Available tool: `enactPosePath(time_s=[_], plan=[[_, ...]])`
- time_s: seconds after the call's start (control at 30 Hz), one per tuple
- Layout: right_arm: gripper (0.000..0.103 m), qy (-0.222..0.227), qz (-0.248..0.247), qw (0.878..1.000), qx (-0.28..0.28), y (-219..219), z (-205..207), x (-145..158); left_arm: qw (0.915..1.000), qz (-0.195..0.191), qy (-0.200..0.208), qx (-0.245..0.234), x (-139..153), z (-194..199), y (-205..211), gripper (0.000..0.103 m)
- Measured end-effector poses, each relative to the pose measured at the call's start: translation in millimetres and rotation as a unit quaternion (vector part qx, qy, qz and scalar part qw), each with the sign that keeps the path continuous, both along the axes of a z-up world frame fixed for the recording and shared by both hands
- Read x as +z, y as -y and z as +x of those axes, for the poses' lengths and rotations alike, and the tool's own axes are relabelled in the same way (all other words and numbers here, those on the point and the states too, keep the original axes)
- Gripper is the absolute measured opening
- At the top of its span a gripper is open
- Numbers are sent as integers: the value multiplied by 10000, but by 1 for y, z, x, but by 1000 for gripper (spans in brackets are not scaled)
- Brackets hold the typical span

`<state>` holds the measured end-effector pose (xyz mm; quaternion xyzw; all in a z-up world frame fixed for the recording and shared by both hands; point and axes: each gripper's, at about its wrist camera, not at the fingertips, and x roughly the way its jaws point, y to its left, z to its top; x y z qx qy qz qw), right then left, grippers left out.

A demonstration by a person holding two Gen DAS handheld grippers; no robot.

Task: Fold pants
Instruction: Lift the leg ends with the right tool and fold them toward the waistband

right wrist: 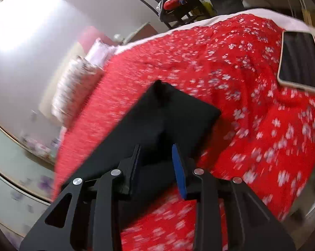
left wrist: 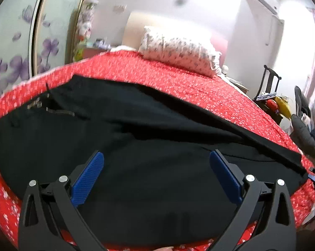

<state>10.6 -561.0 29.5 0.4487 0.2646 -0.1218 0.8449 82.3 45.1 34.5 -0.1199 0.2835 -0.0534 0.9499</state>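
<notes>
Black pants (left wrist: 136, 129) lie spread across a red flowered bedspread (left wrist: 178, 77), waistband and zipper at the left, legs running right. My left gripper (left wrist: 156, 159) is wide open just above the middle of the pants, holding nothing. In the right wrist view the leg end of the pants (right wrist: 170, 113) lies on the bedspread (right wrist: 251, 115). My right gripper (right wrist: 156, 150) has its jaws partly apart around the leg fabric; a firm hold does not show. The right gripper tip also shows at the leg hem in the left wrist view (left wrist: 313, 174).
A flowered pillow (left wrist: 178, 50) lies at the bed's head. A phone (right wrist: 300, 62) lies on the bedspread at the right. A dark chair piled with things (left wrist: 272, 102) stands beside the bed. A flowered wardrobe door (left wrist: 15, 48) is at the left.
</notes>
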Motion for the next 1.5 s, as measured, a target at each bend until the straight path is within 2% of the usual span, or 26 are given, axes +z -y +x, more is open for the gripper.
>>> enactPosePath(time_s=[0.07,0.13,0.23,0.37,0.47,0.5,0.53,0.57,0.63,0.7,0.73,0.83,0.93,1.07,1.13,1.17,1.23,1.33,1.4,1.43,1.47,1.5], plan=[[49,195,592,9980,111,-9,1,0,9991,-373,-202,-28,-5,4,-9,101],[49,198,1249,9914,339,-23,15,-8,9969,-705,-346,-41,-10,7,-15,101],[49,1,1815,9829,317,-38,37,-21,9937,-1027,-442,24,-14,9,-24,101],[49,-280,1944,9804,-171,-38,60,-33,9945,-967,-398,59,-13,7,-28,101],[37,-343,2158,9743,-553,-30,69,-45,9941,-990,-433,59,-14,6,-28,101],[32,-318,2110,9750,-623,-28,69,-46,9941,-990,-446,69,-15,6,-29,101],[17,-301,1995,9772,-664,-26,73,-44,9941,-983,-456,86,-16,6,-30,101],[9,-303,1847,9801,-667,-23,76,-44,9939,-994,-460,107,-17,7,-31,101],[5,-183,1855,9805,-627,-19,77,-46,9937,-1017,-458,120,-17,7,-32,101],[4,219,1815,9814,-594,-15,72,-36,9938,-1022,-419,139,-16,6,-34,101],[4,552,1649,9831,-578,-13,65,-25,9939,-1018,-386,150,-15,5,-34,101],[4,1086,1275,9835,-679,-11,39,-12,9929,-1156,-244,138,-13,2,-37,101],[4,993,1370,9814,-904,-10,13,-32,9913,-1295,-135,205,-12,0,-40,101],[4,374,1610,9806,-1057,-10,8,-73,9920,-1212,-248,264,-14,5,-38,101],[4,274,1511,9832,-989,-11,10,-67,9900,-1349,-341,223,-16,7,-41,101],[11,127,1377,9861,-925,-11,10,-60,9884,-1453,-390,208,-17,8,-43,101],[15,-127,1165,9879,-1017,-17,3,-47,9857,-1626,-406,199,-19,7,-48,101],[15,-18,959,9899,-1041,-29,-6,-30,9806,-1923,-318,189,-19,5,-54,101],[31,218,899,9925,-801,-49,-8,-18,9796,-1969,-345,191,-20,6,-54,101],[50,308,923,9938,-540,-60,-2,-15,9794,-1981,-353,177,-20,6,-53,101],[57,405,985,9942,-178,-76,9,-12,9784,-2035,-336,155,-20,5,-53,101],[57,490,1037,9933,139,-90,19,-10,9765,-2135,-282,124,-20,5,-53,101]])
